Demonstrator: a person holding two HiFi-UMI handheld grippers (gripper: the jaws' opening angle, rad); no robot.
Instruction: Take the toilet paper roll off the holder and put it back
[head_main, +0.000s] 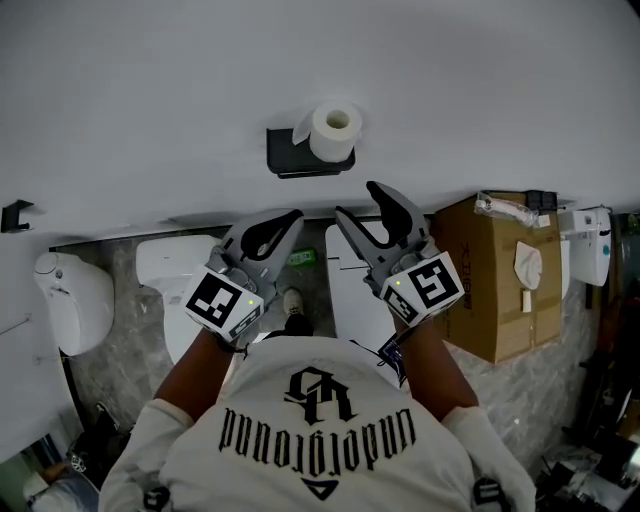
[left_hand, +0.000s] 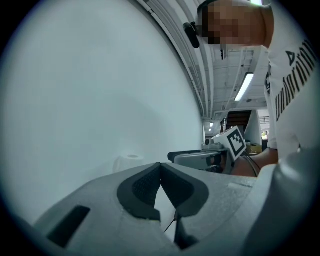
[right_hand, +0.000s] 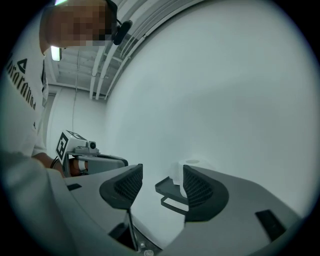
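A white toilet paper roll (head_main: 335, 130) stands upright on a black holder (head_main: 290, 155) fixed to the white wall. Both grippers are held level, short of the wall and below the roll. My left gripper (head_main: 290, 222) is shut with nothing in it, its pads meeting in the left gripper view (left_hand: 160, 164), where the roll (left_hand: 131, 162) shows faintly beyond. My right gripper (head_main: 357, 202) is open and empty. In the right gripper view (right_hand: 162, 172) the holder (right_hand: 169, 189) lies ahead between the jaws, and the roll (right_hand: 192, 162) is half hidden behind the right finger.
A cardboard box (head_main: 500, 280) stands against the wall at the right, with a white device (head_main: 592, 245) beside it. White toilets (head_main: 170, 270) sit on the grey stone floor below the grippers, another white fixture (head_main: 75, 300) at the left. A small black hook (head_main: 15, 213) sticks out of the wall.
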